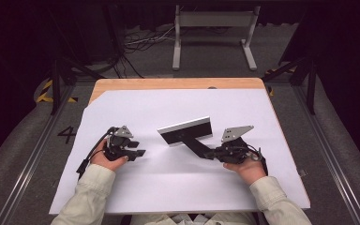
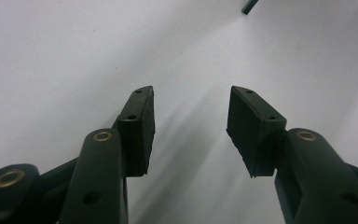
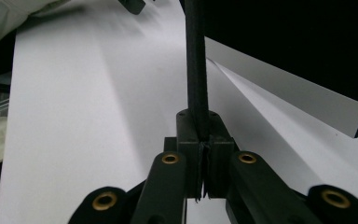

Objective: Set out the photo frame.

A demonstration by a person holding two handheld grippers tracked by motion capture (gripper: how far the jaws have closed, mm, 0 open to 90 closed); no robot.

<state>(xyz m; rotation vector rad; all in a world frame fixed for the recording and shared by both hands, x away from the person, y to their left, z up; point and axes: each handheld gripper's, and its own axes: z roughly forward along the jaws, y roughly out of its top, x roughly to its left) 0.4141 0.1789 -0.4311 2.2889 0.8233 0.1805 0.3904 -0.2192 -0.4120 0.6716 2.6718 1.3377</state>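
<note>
Squeegee (image 1: pixel 186 131) work is in hand: we have the right gripper (image 1: pixel 212 153) clamped tight on its black handle (image 3: pixel 196 65), blade edge resting on the white sheet (image 1: pixel 178 187) mid-table. Our left gripper (image 1: pixel 138 153) hovers nearby, jaws apart, empty. Next, we judge, a steady pull across the sheet with even pressure.

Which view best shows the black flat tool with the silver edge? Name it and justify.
The high view: the whole black flat tool with the silver edge lies visible, its handle in the right claw. The right gripper view shows the handle clamped and part of the blade; the left gripper view catches one dark corner.
</note>
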